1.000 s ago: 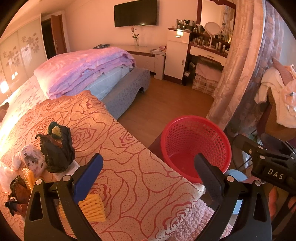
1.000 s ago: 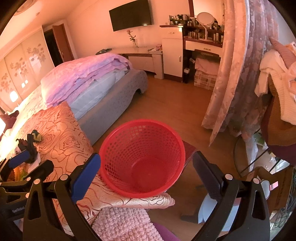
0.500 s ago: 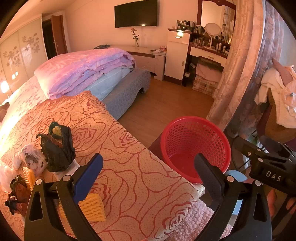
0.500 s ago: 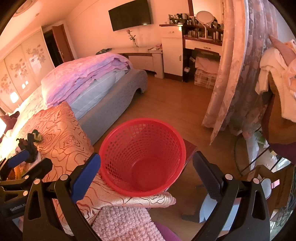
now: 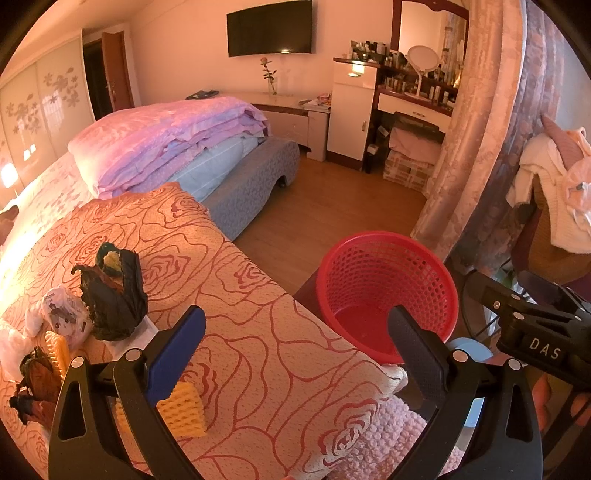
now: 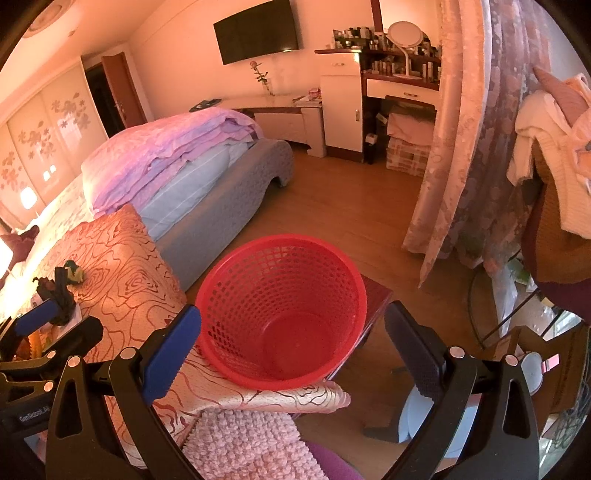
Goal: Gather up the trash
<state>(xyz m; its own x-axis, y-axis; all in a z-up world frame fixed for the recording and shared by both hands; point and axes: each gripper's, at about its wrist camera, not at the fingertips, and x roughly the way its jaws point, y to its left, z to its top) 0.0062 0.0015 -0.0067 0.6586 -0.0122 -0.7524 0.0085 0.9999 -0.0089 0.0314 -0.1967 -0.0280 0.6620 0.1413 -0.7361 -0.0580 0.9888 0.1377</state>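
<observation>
A bedroom in warm orange light. A rose-patterned bedspread (image 5: 236, 295) covers the near bed. At ten o'clock lies a folded pink quilt (image 5: 166, 136). A black television (image 5: 269, 27) hangs at twelve o'clock. A floral curtain (image 5: 480, 122) hangs at two o'clock, above the wooden floor (image 5: 332, 206).

Empty red mesh basket (image 6: 282, 314) upright beside bedspread; dark wrappers (image 5: 110, 295), yellow foam net (image 5: 181, 410) atop it.

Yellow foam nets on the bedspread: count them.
2: one foam net by the left gripper's blue pad, another among the trash further left. More may be hidden.
</observation>
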